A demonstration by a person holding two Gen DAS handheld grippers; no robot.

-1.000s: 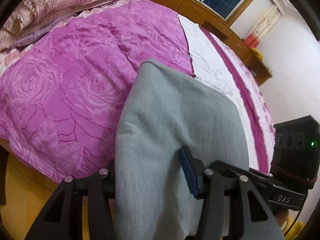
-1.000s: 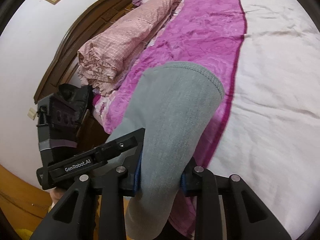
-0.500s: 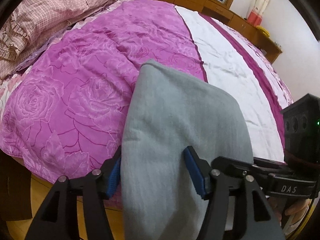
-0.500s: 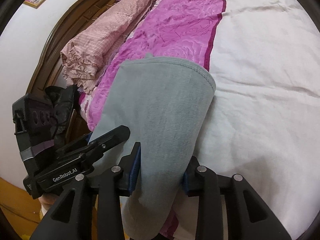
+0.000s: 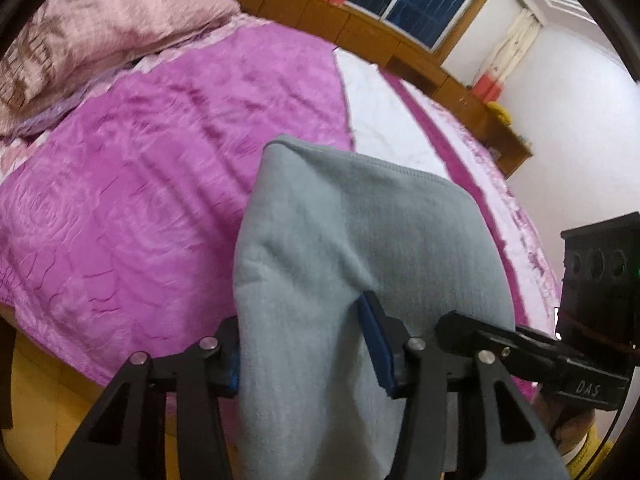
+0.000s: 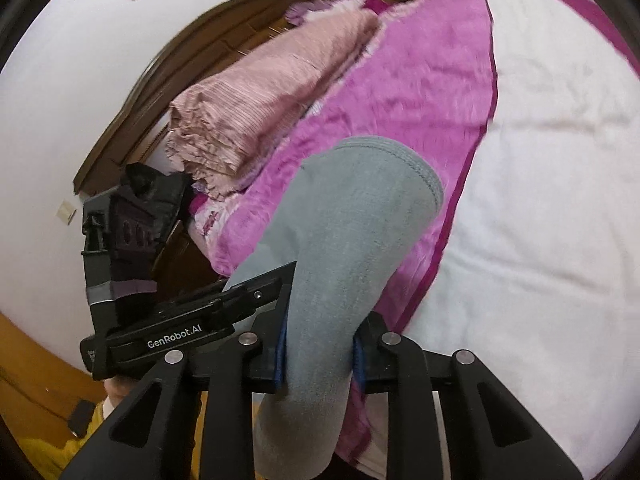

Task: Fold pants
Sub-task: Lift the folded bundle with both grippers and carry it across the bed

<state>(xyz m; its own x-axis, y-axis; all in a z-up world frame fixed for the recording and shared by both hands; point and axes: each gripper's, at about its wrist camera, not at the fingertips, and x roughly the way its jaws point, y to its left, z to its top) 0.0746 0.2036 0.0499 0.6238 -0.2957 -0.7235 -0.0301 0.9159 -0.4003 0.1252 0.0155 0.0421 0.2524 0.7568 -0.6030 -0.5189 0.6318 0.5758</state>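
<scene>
Left hand-held gripper is clamped on the grey pants, fabric bunched between its blue pads and draping over the purple rose bedspread. Right hand-held gripper pinches the same pants near a stitched hem (cuff or waistband, hard to say). The cloth looks soft, light and floppy, so I'd judge hem corners the best hold. The pink quilt sits beyond.

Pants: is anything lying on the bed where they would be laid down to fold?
Nothing visible does. The grey pants hang clamped in both the left gripper and the right gripper, over the magenta bedspread. The pink bedding sits off by the headboard.
</scene>
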